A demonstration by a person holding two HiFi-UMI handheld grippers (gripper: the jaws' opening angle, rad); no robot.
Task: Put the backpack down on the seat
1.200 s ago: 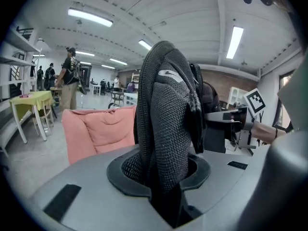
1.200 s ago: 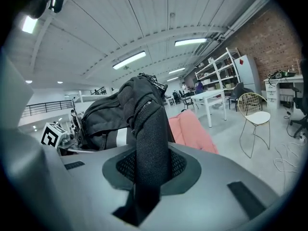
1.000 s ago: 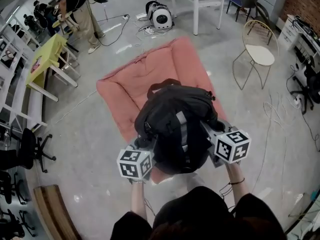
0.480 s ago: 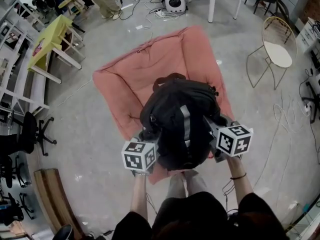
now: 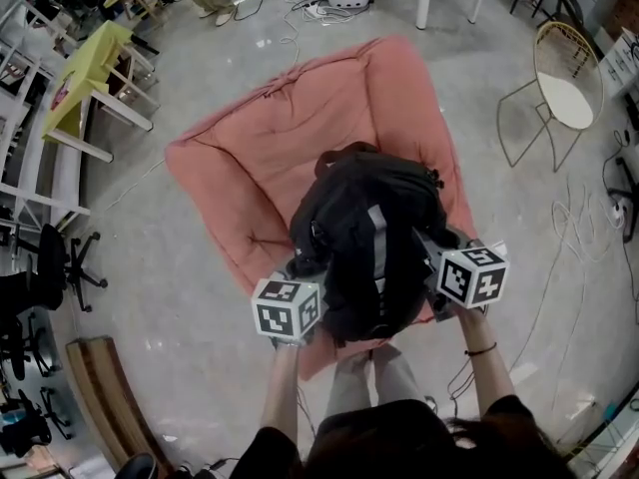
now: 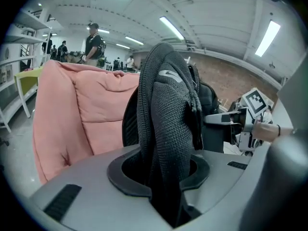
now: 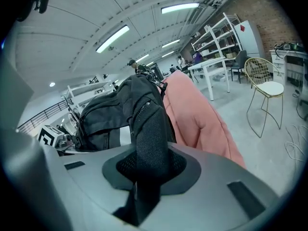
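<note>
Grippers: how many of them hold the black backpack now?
2. The left gripper is shut on a mesh strap at the left of the backpack; the right gripper is shut on another mesh strap at its right, over the pink seat. None is hidden.

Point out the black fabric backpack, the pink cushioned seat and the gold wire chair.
black fabric backpack (image 5: 349, 218), head view, its upper panel.
pink cushioned seat (image 5: 270, 153), head view, bare middle cushion.
gold wire chair (image 5: 567, 101), head view, its white seat pad.
</note>
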